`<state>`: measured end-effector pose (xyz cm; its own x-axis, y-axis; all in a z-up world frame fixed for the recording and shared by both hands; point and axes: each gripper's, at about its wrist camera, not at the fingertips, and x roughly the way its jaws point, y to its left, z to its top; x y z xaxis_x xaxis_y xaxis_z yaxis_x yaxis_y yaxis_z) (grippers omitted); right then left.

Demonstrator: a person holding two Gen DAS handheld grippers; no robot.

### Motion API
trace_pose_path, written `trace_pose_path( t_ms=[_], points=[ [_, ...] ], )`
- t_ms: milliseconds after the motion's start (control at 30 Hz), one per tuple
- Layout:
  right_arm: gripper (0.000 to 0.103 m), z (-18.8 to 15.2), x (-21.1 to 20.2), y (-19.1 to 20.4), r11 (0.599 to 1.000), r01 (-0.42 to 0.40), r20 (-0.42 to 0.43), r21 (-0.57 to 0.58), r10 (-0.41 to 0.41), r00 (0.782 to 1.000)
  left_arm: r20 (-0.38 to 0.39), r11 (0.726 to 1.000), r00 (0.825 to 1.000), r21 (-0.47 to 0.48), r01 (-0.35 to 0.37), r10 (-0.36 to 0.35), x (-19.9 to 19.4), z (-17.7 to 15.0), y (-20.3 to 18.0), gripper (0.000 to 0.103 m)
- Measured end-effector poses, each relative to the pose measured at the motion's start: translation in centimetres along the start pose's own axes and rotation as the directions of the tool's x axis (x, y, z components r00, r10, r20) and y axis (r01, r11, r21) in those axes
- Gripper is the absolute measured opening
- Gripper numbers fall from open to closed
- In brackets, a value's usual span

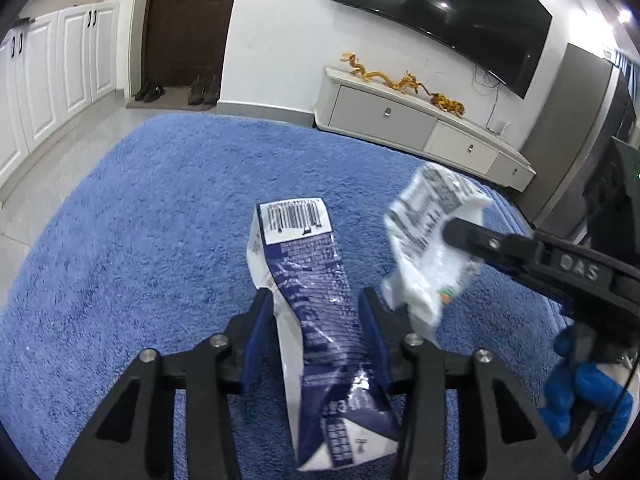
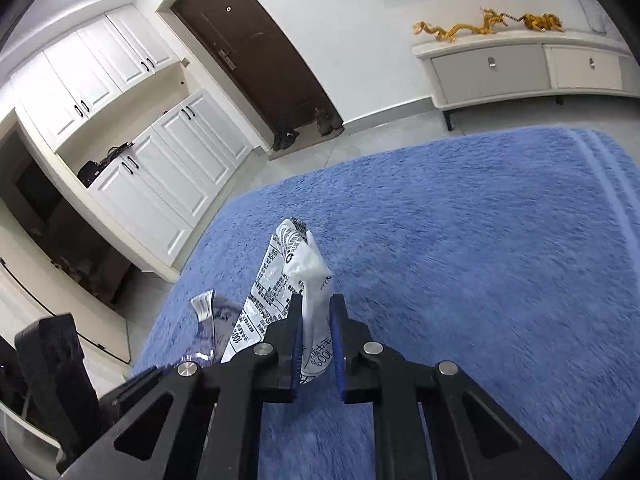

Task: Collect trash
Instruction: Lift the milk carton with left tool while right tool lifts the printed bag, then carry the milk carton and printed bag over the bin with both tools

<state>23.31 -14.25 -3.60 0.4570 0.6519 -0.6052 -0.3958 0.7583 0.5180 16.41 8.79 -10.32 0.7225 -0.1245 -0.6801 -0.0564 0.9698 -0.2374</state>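
A flattened blue-and-white carton with a barcode label stands between the fingers of my left gripper, and both pads press on its sides. It hangs over the blue carpet. To its right, my right gripper comes in from the side, shut on a crumpled white printed wrapper. In the right wrist view, the same wrapper sticks up between the narrow jaws of the right gripper. The carton's corner shows just to its left.
A hand in a blue glove holds the right gripper. Behind the carpet stands a low white TV cabinet with golden dragon figures, under a wall TV. A brown door, shoes and white cupboards lie to the left.
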Motion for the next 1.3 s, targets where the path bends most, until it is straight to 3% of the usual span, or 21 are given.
trace_pose_path(
  t_ms=[100,400,600,867,1133,1300],
  points=[
    [0.012,-0.9,-1.9,-0.3,1.0,0.029,0.024,-0.007,-0.028,0.999,0.008,1.0,1.0,0.016,0.015,-0.015,-0.4,0.0,-0.3,0.027],
    [0.012,-5.1,-9.6,-0.8,0.993,0.114,0.089,-0.014,-0.112,0.99,-0.009,0.998,0.998,0.04,0.056,-0.056,-2.3,-1.2,-1.9,0.027],
    [0.012,-8.7,-13.9,0.8,0.988,0.151,0.112,-0.044,-0.145,0.983,0.005,0.994,0.996,0.059,0.091,-0.091,-6.4,-2.7,-2.7,0.027],
    [0.012,-13.0,-18.9,1.4,0.989,0.151,0.156,-0.007,-0.148,0.977,0.049,0.993,0.996,0.091,0.076,-0.081,-11.6,-3.5,-4.0,0.027],
    [0.012,-15.5,-23.7,3.4,0.98,0.194,0.242,-0.038,-0.179,0.953,0.085,0.986,0.992,0.144,0.078,-0.091,-16.3,-4.4,-7.0,0.027],
    [0.012,-17.1,-27.2,2.0,0.976,0.218,0.302,-0.009,-0.205,0.931,0.084,0.976,0.989,0.193,0.1,-0.118,-18.0,-5.0,-10.5,0.027]
  ],
)
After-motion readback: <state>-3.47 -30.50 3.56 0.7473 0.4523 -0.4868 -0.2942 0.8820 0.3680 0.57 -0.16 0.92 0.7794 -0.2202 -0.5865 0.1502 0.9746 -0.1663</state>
